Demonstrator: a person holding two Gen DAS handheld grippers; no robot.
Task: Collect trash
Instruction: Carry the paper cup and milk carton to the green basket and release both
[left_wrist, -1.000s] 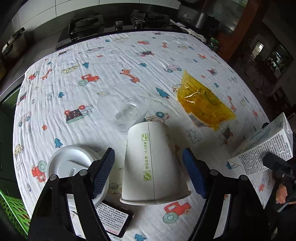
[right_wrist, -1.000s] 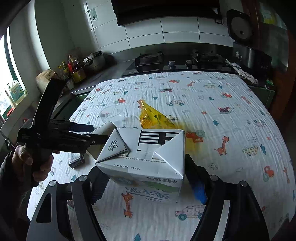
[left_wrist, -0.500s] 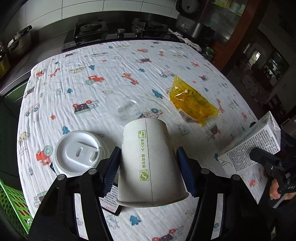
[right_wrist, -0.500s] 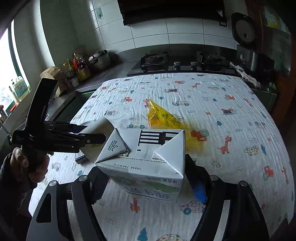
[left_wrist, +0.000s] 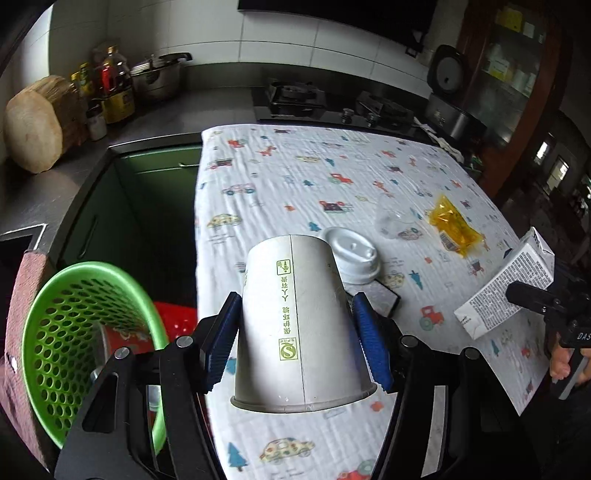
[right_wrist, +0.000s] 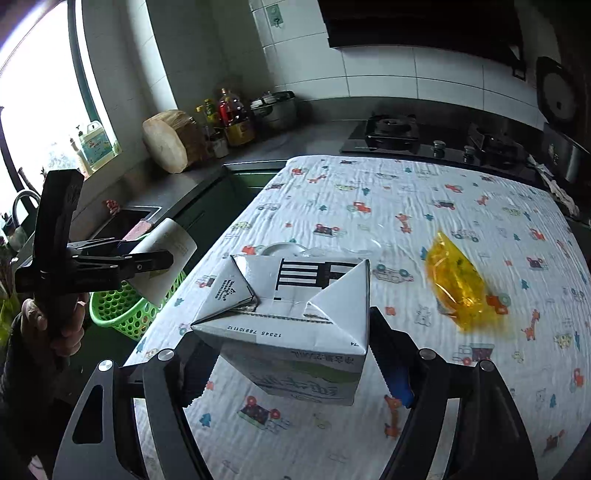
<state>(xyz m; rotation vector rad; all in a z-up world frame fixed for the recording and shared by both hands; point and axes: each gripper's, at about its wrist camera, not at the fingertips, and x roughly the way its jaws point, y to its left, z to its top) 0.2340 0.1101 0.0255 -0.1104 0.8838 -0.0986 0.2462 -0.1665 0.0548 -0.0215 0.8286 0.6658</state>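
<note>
Paper cup (left_wrist: 300, 325) upside down, pinched between left tool (left_wrist: 295, 345) pads, beside green basket (left_wrist: 74, 332).

White paper cup (left_wrist: 299, 325) inverted, milk carton (right_wrist: 291, 325) tilted, both held aloft.

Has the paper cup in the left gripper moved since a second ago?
Yes. The paper cup, gripped by the left gripper, was over the tablecloth middle; now it is at the cloth's left edge, close to the green basket.
</note>
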